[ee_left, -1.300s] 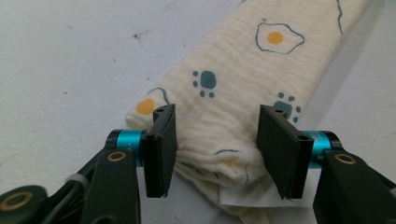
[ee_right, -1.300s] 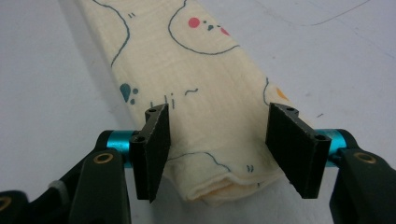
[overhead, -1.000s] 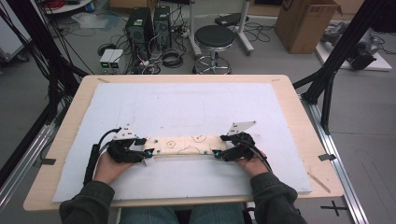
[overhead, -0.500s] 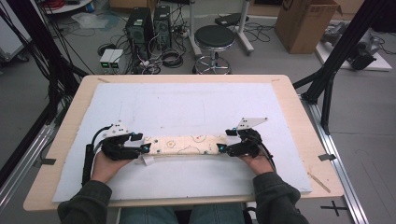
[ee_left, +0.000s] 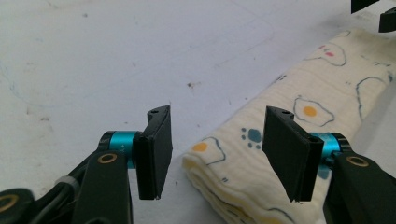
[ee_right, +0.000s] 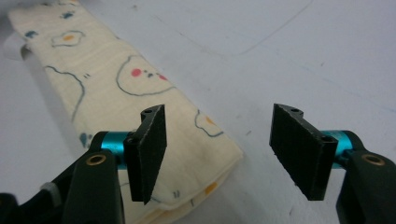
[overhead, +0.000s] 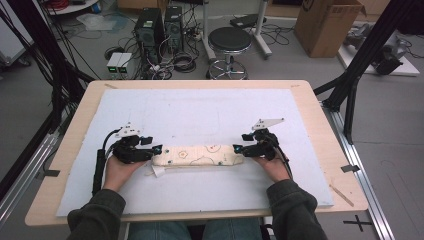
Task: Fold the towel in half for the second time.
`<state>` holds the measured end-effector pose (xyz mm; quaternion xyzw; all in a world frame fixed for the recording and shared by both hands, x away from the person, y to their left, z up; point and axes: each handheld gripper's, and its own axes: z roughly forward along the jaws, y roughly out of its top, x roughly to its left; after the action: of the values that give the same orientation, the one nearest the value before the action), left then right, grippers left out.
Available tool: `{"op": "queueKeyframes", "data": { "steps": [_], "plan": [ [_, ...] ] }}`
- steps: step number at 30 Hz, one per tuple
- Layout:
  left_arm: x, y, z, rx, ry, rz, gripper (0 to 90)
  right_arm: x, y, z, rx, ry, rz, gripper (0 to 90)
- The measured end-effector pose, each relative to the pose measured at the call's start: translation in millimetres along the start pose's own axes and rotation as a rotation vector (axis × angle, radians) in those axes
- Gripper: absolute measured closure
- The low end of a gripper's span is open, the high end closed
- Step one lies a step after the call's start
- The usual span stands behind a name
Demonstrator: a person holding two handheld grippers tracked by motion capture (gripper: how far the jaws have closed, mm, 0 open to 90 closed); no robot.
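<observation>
lying left-to-right on the white mat (overhead: 200, 115), the folded cloth (overhead: 198, 155) is flanked at each short end: left gripper (overhead: 156, 148) and right gripper (overhead: 236, 148), equally near, are held wide, empty.

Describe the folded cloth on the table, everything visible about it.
The folded cloth is cream, soft-looking gauzy fabric printed with fried eggs, paw prints and outlined animal faces. It is folded into a long narrow strip of several layers and lies flat on the white mat, running left to right near the person's edge. A small white tag sticks out at its left end. The open left gripper and right gripper sit at its ends, neither clamping it.
</observation>
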<state>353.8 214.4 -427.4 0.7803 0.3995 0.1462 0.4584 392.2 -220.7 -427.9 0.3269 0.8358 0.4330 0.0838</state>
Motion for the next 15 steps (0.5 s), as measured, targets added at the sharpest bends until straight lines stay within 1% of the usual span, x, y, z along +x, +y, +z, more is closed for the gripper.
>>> {"op": "queueKeyframes", "data": {
  "steps": [1,3,4,5,10,13,15],
  "plan": [
    [1.2,-0.7,1.6,0.01,-0.002,0.0,43.1,-1.6,-0.6,1.7,0.011,0.0,0.008,39.2],
    [3.6,-1.7,4.1,0.022,-0.01,-0.013,43.4,-4.7,-1.8,4.4,0.023,0.003,0.024,41.4],
    [4.0,-2.1,5.1,0.025,-0.013,-0.021,43.5,-5.7,-2.2,5.3,0.027,0.009,0.035,43.3],
    [4.4,-2.4,5.9,0.029,-0.013,-0.024,44.1,-6.4,-2.6,6.5,0.031,0.025,0.041,44.4],
    [4.5,-4.5,10.4,0.066,-0.024,-0.034,47.8,-7.6,-3.7,12.3,0.06,0.029,0.045,50.8],
    [5.0,-5.6,12.3,0.089,-0.025,-0.025,50.0,-7.9,-4.4,14.4,0.073,0.041,0.048,55.2],
    [4.8,-6.7,14.0,0.102,-0.03,-0.032,51.2,-8.8,-5.0,15.7,0.082,0.044,0.045,57.6]
  ]
}}
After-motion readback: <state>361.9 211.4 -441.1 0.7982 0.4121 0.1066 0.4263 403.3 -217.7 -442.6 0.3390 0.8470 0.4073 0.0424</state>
